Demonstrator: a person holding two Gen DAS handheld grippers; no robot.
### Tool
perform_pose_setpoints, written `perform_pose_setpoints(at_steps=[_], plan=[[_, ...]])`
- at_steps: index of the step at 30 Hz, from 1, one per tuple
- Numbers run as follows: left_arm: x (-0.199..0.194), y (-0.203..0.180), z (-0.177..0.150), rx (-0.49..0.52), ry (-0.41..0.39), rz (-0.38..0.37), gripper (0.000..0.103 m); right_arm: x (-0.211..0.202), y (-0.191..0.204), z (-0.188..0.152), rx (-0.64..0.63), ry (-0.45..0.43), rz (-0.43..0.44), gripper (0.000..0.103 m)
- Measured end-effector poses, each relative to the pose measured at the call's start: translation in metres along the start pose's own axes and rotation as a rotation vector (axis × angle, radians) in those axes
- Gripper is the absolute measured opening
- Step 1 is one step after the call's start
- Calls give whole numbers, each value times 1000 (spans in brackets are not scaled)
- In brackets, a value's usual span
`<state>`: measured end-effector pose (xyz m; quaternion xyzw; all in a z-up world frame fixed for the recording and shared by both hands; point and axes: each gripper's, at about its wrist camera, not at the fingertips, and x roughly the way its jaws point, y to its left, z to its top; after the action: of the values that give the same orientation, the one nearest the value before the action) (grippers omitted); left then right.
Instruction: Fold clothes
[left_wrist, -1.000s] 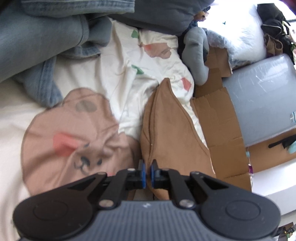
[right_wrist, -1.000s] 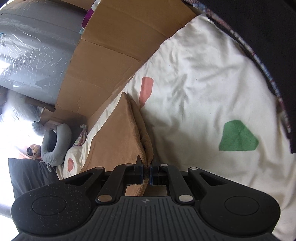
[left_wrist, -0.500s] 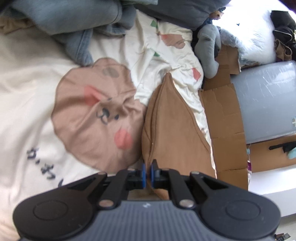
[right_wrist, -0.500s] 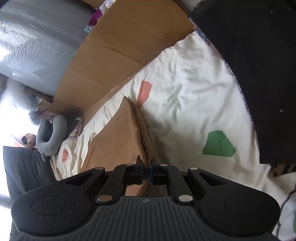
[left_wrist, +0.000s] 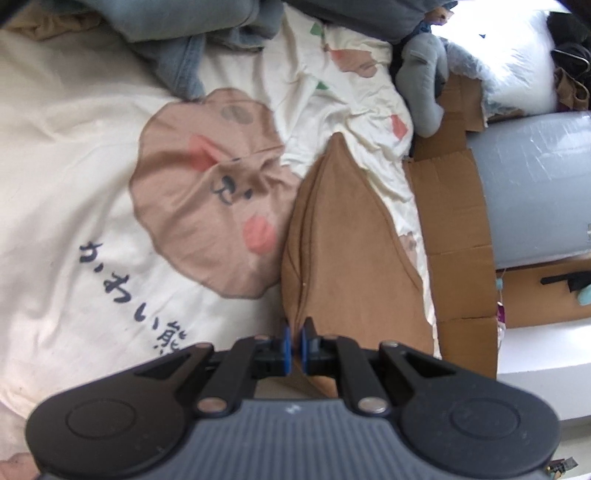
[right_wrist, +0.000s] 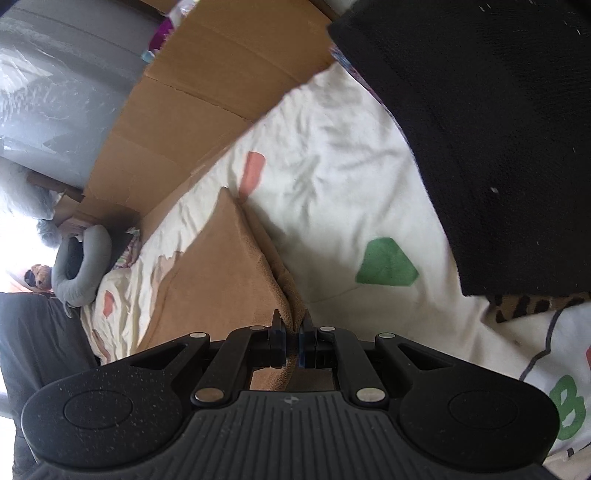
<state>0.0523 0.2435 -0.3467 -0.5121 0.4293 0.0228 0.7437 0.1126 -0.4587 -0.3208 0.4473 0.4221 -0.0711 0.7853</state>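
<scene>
A brown garment (left_wrist: 343, 251) lies folded into a long tapering shape on a cream duvet with a bear print (left_wrist: 207, 192). My left gripper (left_wrist: 294, 341) is shut on the near edge of this brown cloth. In the right wrist view the same brown garment (right_wrist: 225, 273) stretches away from me, and my right gripper (right_wrist: 292, 338) is shut on a bunched fold of its other near corner. The cloth hangs taut between the two grips and the bed.
A pile of denim and grey clothes (left_wrist: 177, 33) lies at the far side of the bed. Flattened cardboard (left_wrist: 454, 229) and a grey plastic-wrapped roll (left_wrist: 539, 184) run along the bed's edge. A black garment (right_wrist: 491, 122) fills the upper right of the right wrist view. A grey neck pillow (right_wrist: 79, 273) sits far off.
Both grippers have shifted across the bed while holding the brown garment. The bear print has slid into fuller view on the left; the black garment has come further into the right wrist view.
</scene>
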Motion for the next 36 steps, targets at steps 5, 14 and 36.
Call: perform_pose_setpoints(at_steps=[5,14,36], plan=[[15,21,-3,-14,18,28,5,14,-10,-9,-5,16,-60,4],[28,39,-7,-38,20,26,7,24,-19,-18,5,18,-137,6],[49,62,-4,-101,71,-168,17,29,83,-56,-403,93,-95,9]])
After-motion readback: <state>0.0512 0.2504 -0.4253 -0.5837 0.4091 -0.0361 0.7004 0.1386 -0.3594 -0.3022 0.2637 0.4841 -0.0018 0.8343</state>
